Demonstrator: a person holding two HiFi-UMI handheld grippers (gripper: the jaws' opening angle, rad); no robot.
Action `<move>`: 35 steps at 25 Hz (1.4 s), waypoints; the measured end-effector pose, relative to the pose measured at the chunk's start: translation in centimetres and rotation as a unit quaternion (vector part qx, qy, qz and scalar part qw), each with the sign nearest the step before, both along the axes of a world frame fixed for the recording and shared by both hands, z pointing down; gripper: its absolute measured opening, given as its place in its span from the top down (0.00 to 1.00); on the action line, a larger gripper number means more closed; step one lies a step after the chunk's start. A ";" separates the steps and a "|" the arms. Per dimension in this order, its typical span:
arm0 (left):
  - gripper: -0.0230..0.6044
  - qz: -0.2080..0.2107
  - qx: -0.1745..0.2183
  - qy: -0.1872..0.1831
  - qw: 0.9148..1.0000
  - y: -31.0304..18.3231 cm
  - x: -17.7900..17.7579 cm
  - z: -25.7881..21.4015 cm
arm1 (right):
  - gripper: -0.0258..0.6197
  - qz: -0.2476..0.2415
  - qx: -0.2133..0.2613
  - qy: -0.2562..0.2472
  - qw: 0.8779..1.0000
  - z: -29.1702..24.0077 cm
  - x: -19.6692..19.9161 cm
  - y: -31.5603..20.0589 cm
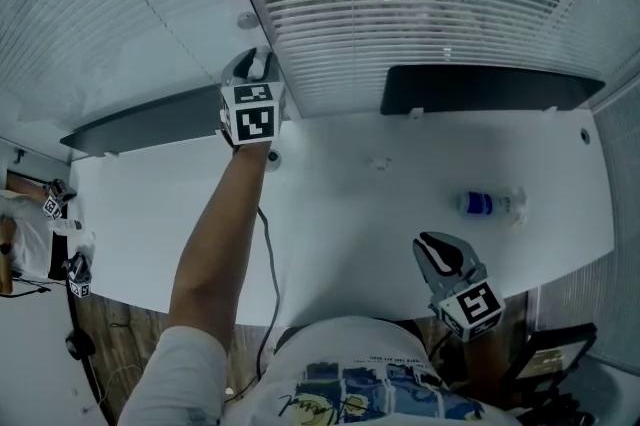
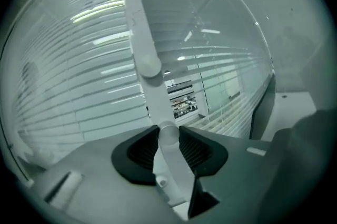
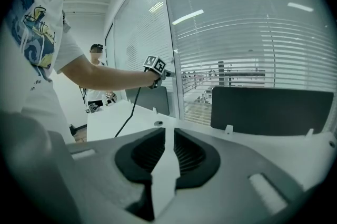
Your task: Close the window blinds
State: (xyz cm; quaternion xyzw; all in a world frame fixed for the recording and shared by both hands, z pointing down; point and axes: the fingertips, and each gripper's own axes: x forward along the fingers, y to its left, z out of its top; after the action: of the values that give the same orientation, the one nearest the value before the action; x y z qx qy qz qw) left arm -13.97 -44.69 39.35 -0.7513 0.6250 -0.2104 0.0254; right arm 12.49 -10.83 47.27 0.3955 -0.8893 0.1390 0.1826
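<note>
White slatted blinds [image 1: 400, 24] hang over the window panes behind the desk. Those on the middle pane [image 2: 181, 97] let the outside show through between the slats. My left gripper [image 1: 255, 66] is raised to the window frame, its pads pressed on the white blind wand [image 2: 143, 33], which runs up between the jaws in the left gripper view. From the right gripper view the left gripper [image 3: 158, 67] is seen at the frame's post. My right gripper [image 1: 440, 256] hangs low over the desk's near edge, jaws a narrow gap apart [image 3: 169, 139] with nothing between them.
A white desk [image 1: 350, 214] stands below the window, with a blue-labelled bottle [image 1: 487, 204] lying on it. Two dark panels [image 1: 490, 89] [image 1: 150, 119] stand along its far edge. Another person [image 3: 96, 60] with marker-cube grippers [image 1: 55, 199] is at the left.
</note>
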 end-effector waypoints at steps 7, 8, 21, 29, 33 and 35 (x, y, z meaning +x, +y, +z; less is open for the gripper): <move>0.76 -0.026 -0.019 0.211 0.977 0.0 -0.6 0.0 | 0.90 0.003 -0.003 0.004 1.000 -0.1 0.1 0.0; 0.76 -0.028 -0.021 0.246 0.969 0.0 -0.6 0.1 | 0.90 0.003 -0.003 0.004 1.000 0.0 0.1 0.0; 0.76 -0.035 -0.030 0.402 0.914 -0.1 -0.8 0.3 | 0.90 0.001 0.001 0.003 1.000 0.1 0.2 0.0; 0.75 0.004 0.012 0.020 1.000 0.9 -0.1 -0.8 | 0.90 0.005 -0.002 0.002 1.000 0.2 0.2 0.0; 0.75 0.047 0.025 -0.154 0.987 1.2 0.9 -0.1 | 0.90 0.002 -0.004 0.005 1.000 0.0 -0.1 -0.1; 0.75 0.055 0.031 -0.204 0.977 1.0 1.0 0.0 | 0.90 0.000 -0.004 0.008 1.000 0.1 -0.1 0.0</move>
State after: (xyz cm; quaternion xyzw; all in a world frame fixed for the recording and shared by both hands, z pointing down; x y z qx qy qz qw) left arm -13.01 -43.65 39.33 -0.7249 0.5704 -0.3378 0.1870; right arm 12.35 -10.86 47.42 0.3955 -0.8876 0.1392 0.1909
